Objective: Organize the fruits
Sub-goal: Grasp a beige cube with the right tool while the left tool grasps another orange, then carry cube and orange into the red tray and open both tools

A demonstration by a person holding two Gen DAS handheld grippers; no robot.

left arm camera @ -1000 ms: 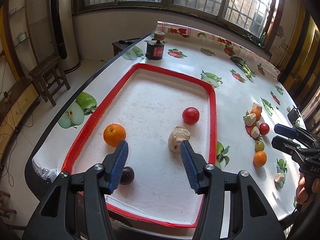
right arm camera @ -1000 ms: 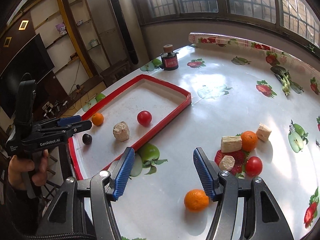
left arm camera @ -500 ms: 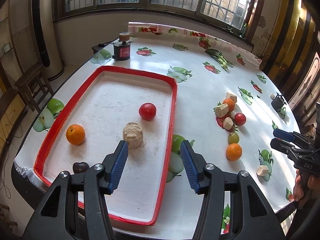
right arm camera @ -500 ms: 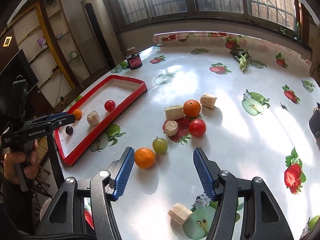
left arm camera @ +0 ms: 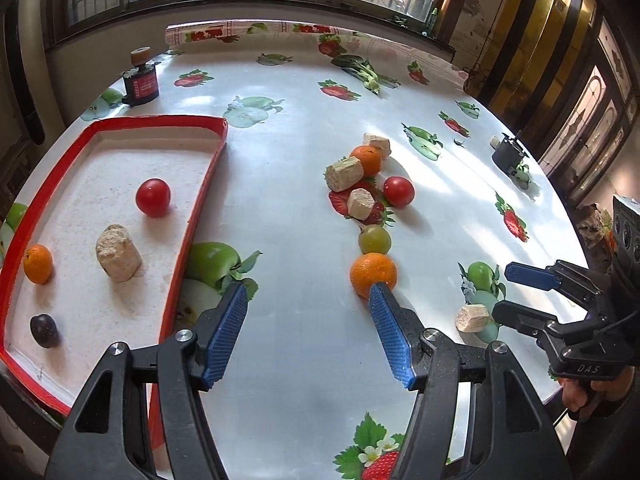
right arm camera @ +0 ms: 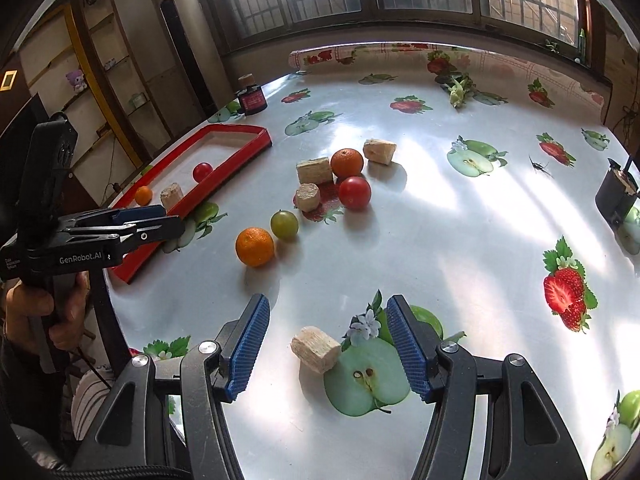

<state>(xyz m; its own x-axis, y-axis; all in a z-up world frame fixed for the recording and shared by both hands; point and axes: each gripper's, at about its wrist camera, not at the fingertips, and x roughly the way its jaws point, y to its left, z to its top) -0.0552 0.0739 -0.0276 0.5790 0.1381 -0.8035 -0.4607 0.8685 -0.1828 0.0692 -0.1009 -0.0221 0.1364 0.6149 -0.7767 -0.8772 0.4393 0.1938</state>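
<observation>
Two grippers are hovering over the tabletop point(left arm camera: 304, 152), neither holding anything. The left gripper point(left arm camera: 308, 328) is spreading its jaws wider, with only bare cloth between them; the nearest loose orange point(left arm camera: 373, 274) is sitting just past its right fingertip, not inside the gap. The right gripper point(right arm camera: 328, 344) is standing with its jaws moderately apart, a pale crumbly block point(right arm camera: 315, 347) lying on the tabletop between them, untouched as far as I can tell.

Inside the red tray point(left arm camera: 200, 200) an orange, a tomato, a dark plum and another pale block are already lying. Still loose outside it are a green fruit point(left arm camera: 374, 239), a tomato point(left arm camera: 398, 191), a second orange point(left arm camera: 366, 159) and several more blocks.

Round fruit is the risk here: if the left gripper's right finger nudges the near orange while coming in off-centre, it is likely to roll into the green fruit touching it, or away across the slick cloth. The block (it looks brittle) could crumble under a hard squeeze. Printed apples and strawberries could also be mistaken for real fruit.

Both gripper bodies are hiding the tabletop nearest each camera, and the tray's near left corner is running out of view.
</observation>
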